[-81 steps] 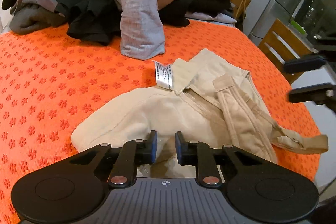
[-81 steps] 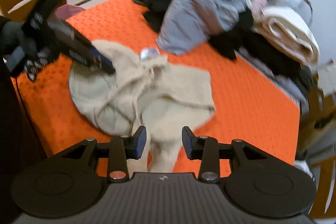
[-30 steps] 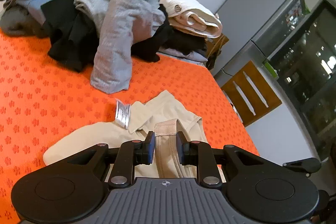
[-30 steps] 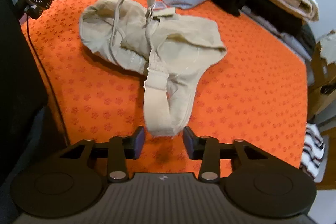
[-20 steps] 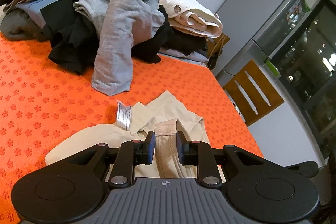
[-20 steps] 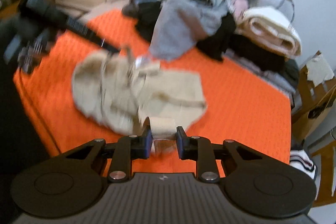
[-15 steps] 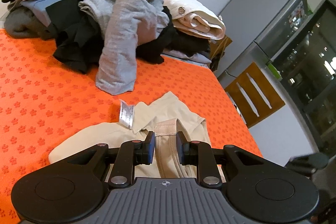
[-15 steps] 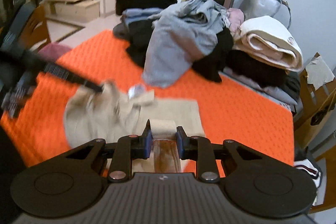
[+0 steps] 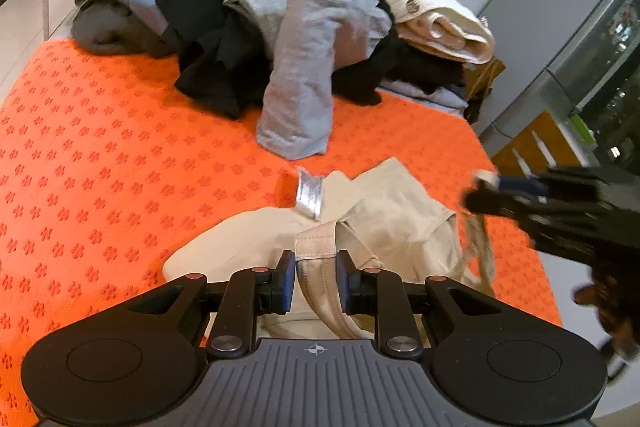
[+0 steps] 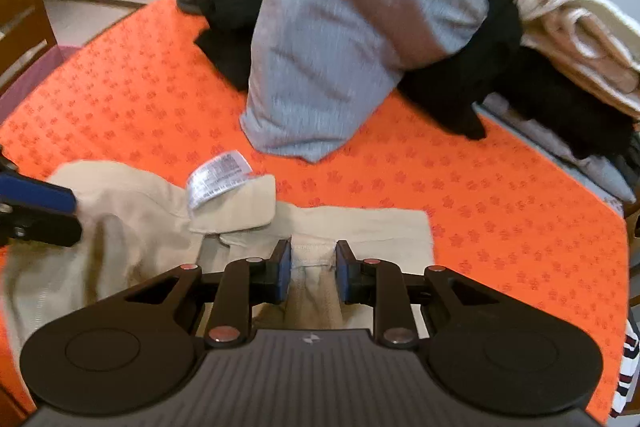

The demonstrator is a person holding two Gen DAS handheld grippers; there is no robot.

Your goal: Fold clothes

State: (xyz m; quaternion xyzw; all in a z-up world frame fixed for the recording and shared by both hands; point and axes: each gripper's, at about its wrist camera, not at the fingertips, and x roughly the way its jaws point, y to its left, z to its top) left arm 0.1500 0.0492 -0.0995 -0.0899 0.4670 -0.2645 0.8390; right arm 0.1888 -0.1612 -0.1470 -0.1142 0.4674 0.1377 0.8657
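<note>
On orange cloth (image 9: 100, 167) | beige garment (image 9: 392, 215) lies crosswise | both grippers' fingers (image 9: 286, 281) grasp its straps.

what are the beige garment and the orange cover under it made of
Beige garment: looks like matte woven cotton, with stitched seams and soft creases; a shiny printed label is sewn in. Orange cover: looks like textured, towel-like or foam matting with a repeating embossed flower pattern; hard to tell which.

The right gripper (image 10: 309, 269), open a second ago, has closed on the beige garment's strap (image 10: 313, 255)
</note>
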